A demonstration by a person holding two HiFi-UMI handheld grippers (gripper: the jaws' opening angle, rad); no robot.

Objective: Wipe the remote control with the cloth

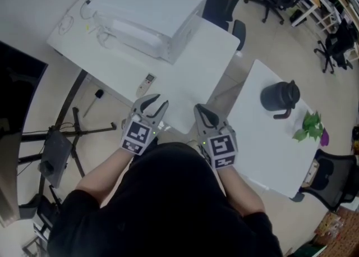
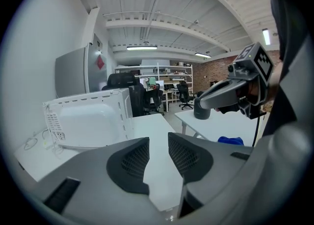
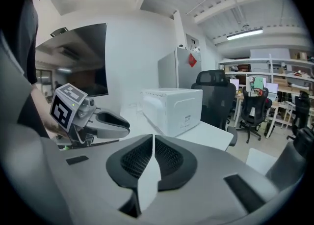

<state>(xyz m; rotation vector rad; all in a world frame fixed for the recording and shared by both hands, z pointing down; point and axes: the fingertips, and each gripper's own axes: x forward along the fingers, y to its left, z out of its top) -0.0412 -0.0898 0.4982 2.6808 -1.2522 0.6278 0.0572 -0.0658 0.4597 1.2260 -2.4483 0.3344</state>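
Both grippers sit close to my body at the near edge of the white table [image 1: 196, 76]. L gripper [image 1: 154, 106] is released: jaws apart w/ a clear gap, nothing between them. R gripper [image 1: 201, 111] is clenched, pads meeting at the tips, nothing caught in them. The white remote control [image 1: 146, 84] lies flat on the table just beyond the L tips, near the table's left edge, untouched. The blue cloth [image 2: 230, 140] shows only in the left gripper view, lying on the second white table [image 1: 263, 143] near its edge, apart from both grippers. Readable print: none really. The white microwave [image 1: 151, 14] has a small side label [image 3: 188, 118], too small to read; the grey fridge [image 3: 174, 71] carries a red diamond sticker [image 3: 192, 61], text not legible; the marker cubes show only black-and-white squares. Room to move: bare tabletop between remote and microwave, and a strip of floor between the two tables. A black jug [image 1: 279, 96] and a green plant [image 1: 309, 127] stand at the far part of the second table, well apart from the cloth
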